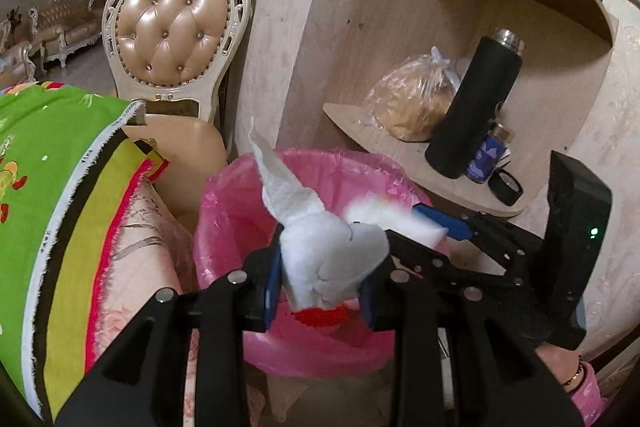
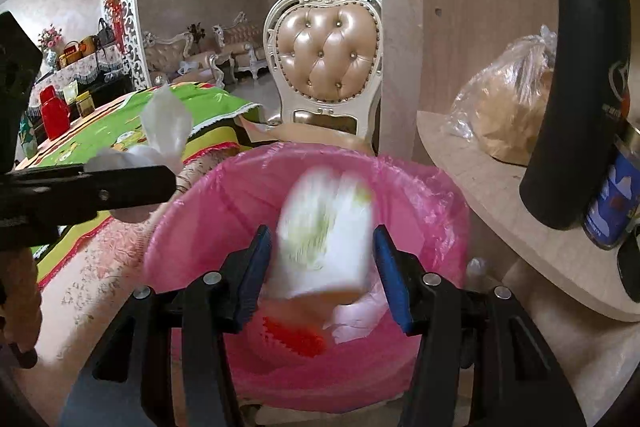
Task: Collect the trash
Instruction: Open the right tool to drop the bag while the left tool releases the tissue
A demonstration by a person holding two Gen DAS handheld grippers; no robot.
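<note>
My left gripper point(image 1: 322, 279) is shut on a crumpled white tissue point(image 1: 320, 247), with a loose tail sticking up, held over the pink-lined trash bin point(image 1: 224, 211). The right wrist view shows that tissue point(image 2: 164, 123) at the left, beside the bin's rim point(image 2: 420, 179). My right gripper point(image 2: 324, 275) hangs over the bin's mouth with its blue pads apart. Between them is a white and yellow-green piece of trash point(image 2: 324, 243), blurred by motion and not visibly pressed by either pad. A red scrap point(image 2: 296, 337) and white paper point(image 2: 352, 319) lie inside the bin.
A curved wooden shelf point(image 1: 400, 151) to the right of the bin holds a black flask point(image 1: 476, 99), a bagged loaf point(image 1: 412, 99), a blue can point(image 1: 488, 155) and a tape roll point(image 1: 506, 187). A padded chair point(image 1: 176, 35) stands behind the bin. A green tablecloth point(image 1: 40, 163) lies left.
</note>
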